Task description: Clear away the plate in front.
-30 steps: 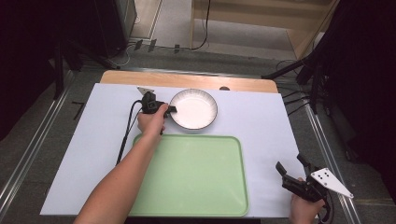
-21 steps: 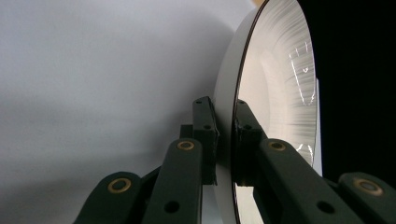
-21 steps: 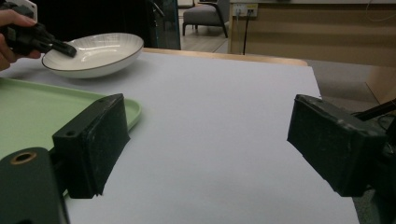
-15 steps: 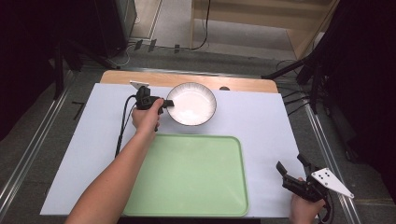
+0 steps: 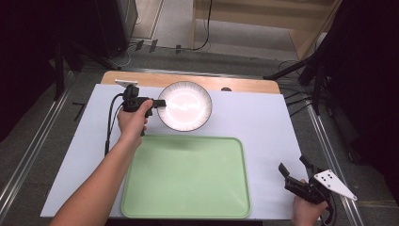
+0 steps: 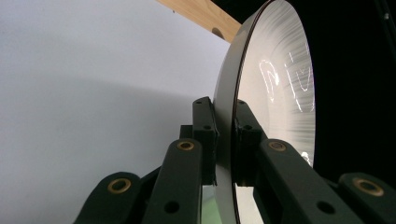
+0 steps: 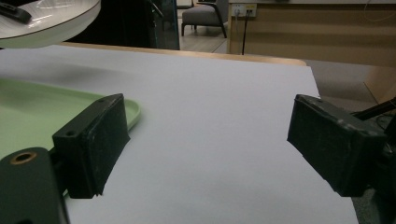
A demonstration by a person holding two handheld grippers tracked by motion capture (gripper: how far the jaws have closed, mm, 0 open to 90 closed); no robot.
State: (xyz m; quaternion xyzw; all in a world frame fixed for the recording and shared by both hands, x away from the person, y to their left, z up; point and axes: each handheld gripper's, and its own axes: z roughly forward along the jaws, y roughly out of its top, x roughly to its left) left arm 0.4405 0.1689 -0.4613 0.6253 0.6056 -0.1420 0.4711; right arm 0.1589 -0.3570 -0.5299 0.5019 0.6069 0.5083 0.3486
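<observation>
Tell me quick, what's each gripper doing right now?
Left gripper: shut on the rim of the white plate, which is lifted off the table.
Right gripper: open, holding nothing.

The left gripper (image 5: 159,103), clamped on the rim of the white plate (image 5: 184,105), has risen and moved toward the table's far edge, carrying the plate clear of the white sheet (image 5: 263,122).

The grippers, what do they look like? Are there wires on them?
Both are black. The left gripper trails a black cable and has brass-coloured rivets on its linkage. The right gripper carries a grey three-cornered plate with dark dots. Its pads are blocky and scuffed. The forearm is bare, no sleeve.
</observation>
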